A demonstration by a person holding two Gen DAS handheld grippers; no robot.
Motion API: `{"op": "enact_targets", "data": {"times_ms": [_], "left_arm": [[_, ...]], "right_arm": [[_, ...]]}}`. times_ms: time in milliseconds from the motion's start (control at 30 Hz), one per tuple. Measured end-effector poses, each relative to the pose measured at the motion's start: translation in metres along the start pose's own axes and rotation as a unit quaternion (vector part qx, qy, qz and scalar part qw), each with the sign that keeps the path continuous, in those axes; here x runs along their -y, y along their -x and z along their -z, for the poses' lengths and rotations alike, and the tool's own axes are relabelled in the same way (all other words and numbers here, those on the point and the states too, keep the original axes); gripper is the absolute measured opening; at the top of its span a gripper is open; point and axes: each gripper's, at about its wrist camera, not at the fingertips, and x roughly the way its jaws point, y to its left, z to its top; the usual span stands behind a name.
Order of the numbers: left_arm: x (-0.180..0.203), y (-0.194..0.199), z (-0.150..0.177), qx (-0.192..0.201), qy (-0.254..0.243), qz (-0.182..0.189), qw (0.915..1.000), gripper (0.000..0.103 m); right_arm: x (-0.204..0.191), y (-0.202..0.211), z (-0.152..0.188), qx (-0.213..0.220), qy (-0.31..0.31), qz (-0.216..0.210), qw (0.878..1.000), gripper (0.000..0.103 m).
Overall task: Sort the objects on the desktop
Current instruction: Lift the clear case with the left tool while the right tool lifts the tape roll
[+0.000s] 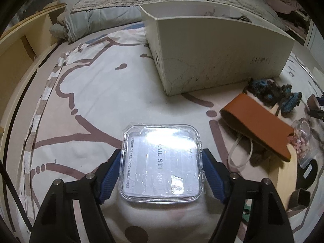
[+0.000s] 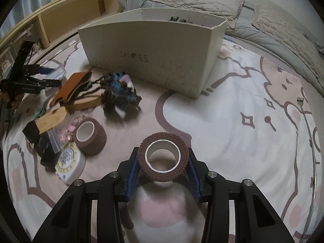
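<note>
In the left wrist view the left gripper (image 1: 161, 163), angled down over the bedsheet (image 1: 97, 93), clamps a clear case (image 1: 161, 162) reading "HANDMADE NAIL DESIGN NAILCOURSE", in front of the white box (image 1: 212, 56). In the right wrist view the right gripper (image 2: 163, 159), also angled down, squeezes a brown tape roll (image 2: 163, 157) above the sheet; the box there reads "SHOES", a second roll (image 2: 90, 138) lying to the left.

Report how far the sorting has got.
Done: something dark already lies in the shoe box. In hand: left gripper clamps the clear case; right gripper clamps a brown tape roll. Left: second roll, yarn, tape measure, brown sleeve.
</note>
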Motion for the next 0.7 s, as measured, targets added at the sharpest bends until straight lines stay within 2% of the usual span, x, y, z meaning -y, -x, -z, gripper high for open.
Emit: {"op": "enact_targets", "data": {"times_ms": [300,700], "left_arm": [[0.002,0.017,-0.011,0.022,0.007,0.006,0.9997,0.077],[0.000,0.049,-0.036,0.074,0.020,0.008,0.9970,0.077]], "right_arm": [[-0.006,0.015,-0.023,0.030,0.004,0.020,0.999,0.044],[-0.014,0.045,-0.065,0.078,-0.002,0.031,0.996,0.044]]}}
